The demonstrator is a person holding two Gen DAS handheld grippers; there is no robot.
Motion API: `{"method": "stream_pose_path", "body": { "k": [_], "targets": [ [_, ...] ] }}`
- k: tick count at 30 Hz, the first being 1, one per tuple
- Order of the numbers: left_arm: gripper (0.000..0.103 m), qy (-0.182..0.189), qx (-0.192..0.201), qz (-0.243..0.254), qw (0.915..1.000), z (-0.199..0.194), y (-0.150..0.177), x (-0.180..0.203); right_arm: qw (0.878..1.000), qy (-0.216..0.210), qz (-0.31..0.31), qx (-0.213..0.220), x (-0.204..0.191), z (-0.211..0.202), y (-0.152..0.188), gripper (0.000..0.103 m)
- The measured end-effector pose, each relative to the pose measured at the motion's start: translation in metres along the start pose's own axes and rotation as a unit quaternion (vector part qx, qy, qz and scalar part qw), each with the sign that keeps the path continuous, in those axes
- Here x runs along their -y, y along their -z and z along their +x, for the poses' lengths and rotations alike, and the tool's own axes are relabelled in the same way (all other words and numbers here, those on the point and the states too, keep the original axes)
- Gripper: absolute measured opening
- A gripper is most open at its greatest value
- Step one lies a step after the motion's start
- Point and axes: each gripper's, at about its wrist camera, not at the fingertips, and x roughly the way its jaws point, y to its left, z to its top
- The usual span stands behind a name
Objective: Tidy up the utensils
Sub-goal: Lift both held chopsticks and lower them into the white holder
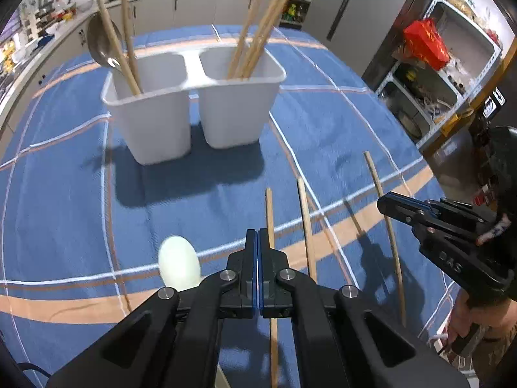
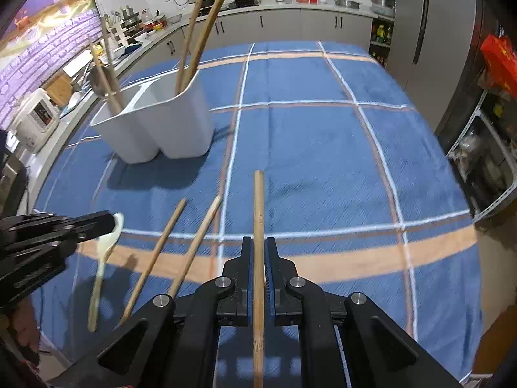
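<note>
A white two-compartment holder (image 1: 194, 110) stands on the blue checked cloth, also in the right wrist view (image 2: 161, 123). Its left bin holds a metal ladle (image 1: 100, 42) and wooden handles; its right bin holds several chopsticks (image 1: 258, 29). My left gripper (image 1: 258, 239) is shut and empty, above the cloth beside a white spoon (image 1: 178, 262). My right gripper (image 2: 258, 249) is closed around a wooden chopstick (image 2: 258, 213) that runs forward between the fingers, low over the cloth. Two more chopsticks (image 2: 174, 245) and the white spoon (image 2: 106, 249) lie to its left.
Loose chopsticks (image 1: 307, 226) lie on the cloth in front of the left gripper. The right gripper (image 1: 452, 236) shows at the right of the left wrist view. Kitchen counters (image 2: 290, 9) and a fridge (image 1: 362, 16) stand beyond the table.
</note>
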Motion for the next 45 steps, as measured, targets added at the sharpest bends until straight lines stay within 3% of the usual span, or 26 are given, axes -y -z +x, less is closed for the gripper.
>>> {"method": "stream_pose_path", "body": {
  "k": [3, 5, 7, 9, 13, 16, 21, 28, 34, 45],
  "targets": [
    [0.002, 0.012, -0.019, 0.013, 0.9997, 0.012, 0.003, 0.013, 1.0, -0.002, 0.007, -0.014, 0.003, 0.005, 0.011, 0.007],
    [0.021, 0.016, -0.035, 0.02, 0.9991, 0.021, 0.006, 0.017, 1.0, -0.003, 0.012, -0.02, 0.006, 0.006, 0.02, 0.007],
    [0.024, 0.019, -0.051, 0.02, 0.9983, 0.03, 0.007, 0.02, 1.0, -0.008, 0.019, -0.022, 0.01, 0.002, 0.028, 0.007],
    [0.024, 0.008, -0.075, 0.023, 0.9968, 0.044, 0.009, 0.02, 0.999, -0.01, 0.023, -0.021, 0.011, -0.001, 0.032, 0.007],
    [0.024, 0.0, -0.074, 0.034, 0.9967, 0.048, 0.007, 0.023, 0.999, -0.013, 0.026, -0.019, 0.011, -0.007, 0.039, 0.007],
    [0.005, 0.008, -0.075, 0.05, 0.9959, 0.052, 0.008, 0.027, 0.999, -0.014, 0.028, -0.022, 0.012, -0.006, 0.039, 0.007],
    [0.005, 0.029, -0.046, 0.005, 0.9985, 0.037, 0.012, 0.013, 0.999, -0.026, 0.036, -0.011, 0.013, -0.005, 0.037, 0.007],
    [0.005, 0.05, 0.026, -0.039, 0.9977, -0.015, 0.014, -0.01, 0.997, -0.051, 0.043, 0.038, 0.01, -0.029, 0.025, 0.007],
    [0.005, 0.054, 0.095, -0.058, 0.9923, -0.066, 0.023, -0.019, 0.994, -0.071, 0.034, 0.074, -0.006, -0.05, 0.015, 0.007],
    [0.005, 0.063, 0.182, -0.086, 0.9775, -0.132, 0.02, -0.029, 0.987, -0.097, 0.03, 0.123, -0.022, -0.086, 0.008, 0.007]
  ]
}}
